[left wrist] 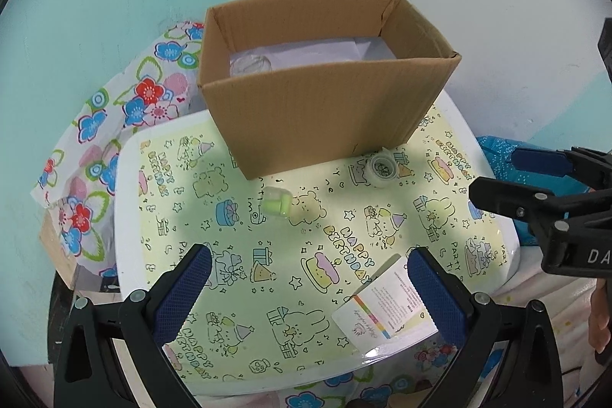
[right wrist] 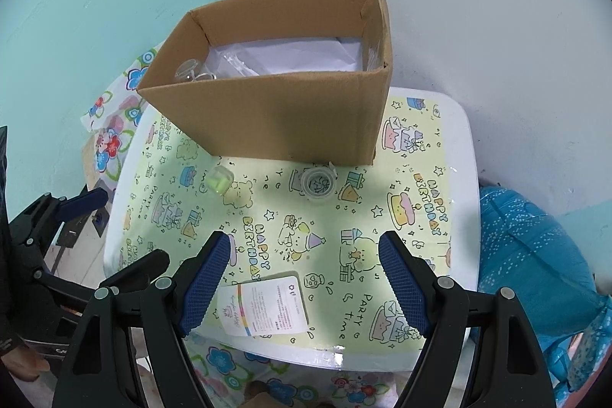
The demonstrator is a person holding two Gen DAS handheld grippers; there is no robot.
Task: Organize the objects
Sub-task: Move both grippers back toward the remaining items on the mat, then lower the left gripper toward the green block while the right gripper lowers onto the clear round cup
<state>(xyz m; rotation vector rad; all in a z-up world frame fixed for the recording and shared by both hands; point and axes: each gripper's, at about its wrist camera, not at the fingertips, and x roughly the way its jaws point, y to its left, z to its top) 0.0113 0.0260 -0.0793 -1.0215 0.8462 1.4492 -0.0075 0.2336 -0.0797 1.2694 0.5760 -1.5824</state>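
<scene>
An open cardboard box stands at the far side of a small white table covered with a yellow birthday-print sheet. In front of it lie a clear case with green pieces, a clear round cup-like container and a white printed card. My left gripper hangs open above the near part of the table, the card by its right finger. My right gripper is open too, above the card, holding nothing.
The box holds white paper and clear plastic items. Floral cloth drapes left of the table and a blue patterned cloth lies at its right. Each gripper shows at the edge of the other's view.
</scene>
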